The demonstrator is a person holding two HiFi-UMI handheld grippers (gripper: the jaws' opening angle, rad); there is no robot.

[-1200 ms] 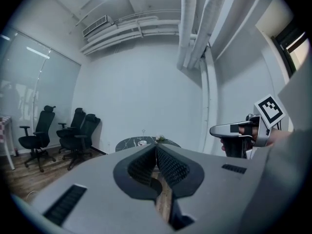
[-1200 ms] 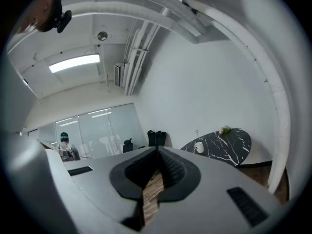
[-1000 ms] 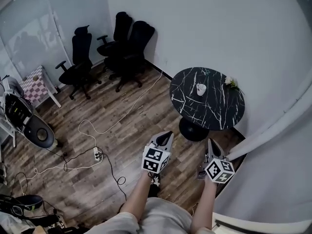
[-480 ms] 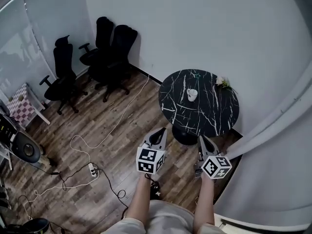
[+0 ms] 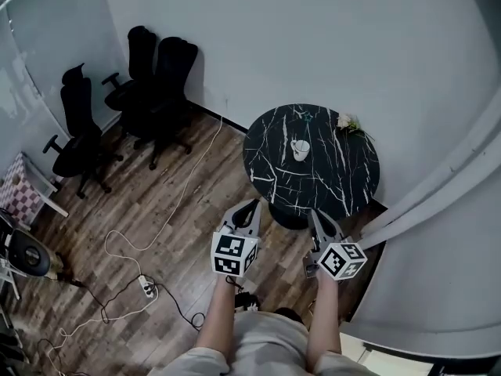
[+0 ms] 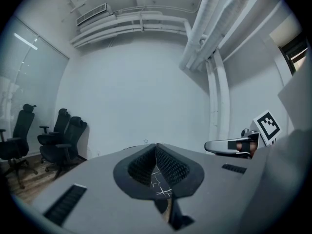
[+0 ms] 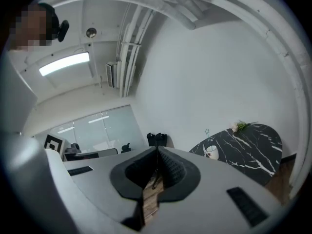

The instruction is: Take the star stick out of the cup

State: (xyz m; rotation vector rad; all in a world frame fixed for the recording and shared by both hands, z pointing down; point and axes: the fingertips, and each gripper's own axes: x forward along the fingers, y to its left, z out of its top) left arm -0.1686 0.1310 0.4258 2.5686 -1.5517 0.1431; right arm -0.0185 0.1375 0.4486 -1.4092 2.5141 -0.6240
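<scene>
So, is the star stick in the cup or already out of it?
In. The right gripper view shows the star stick standing in the white cup on the marbled table.

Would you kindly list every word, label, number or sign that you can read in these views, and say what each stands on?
There is no readable text in any view.
The cubes on the left gripper and right gripper bear only black-and-white square markers, with no letters or digits.
The white cup on the black veined table is too small to show any print.
</scene>
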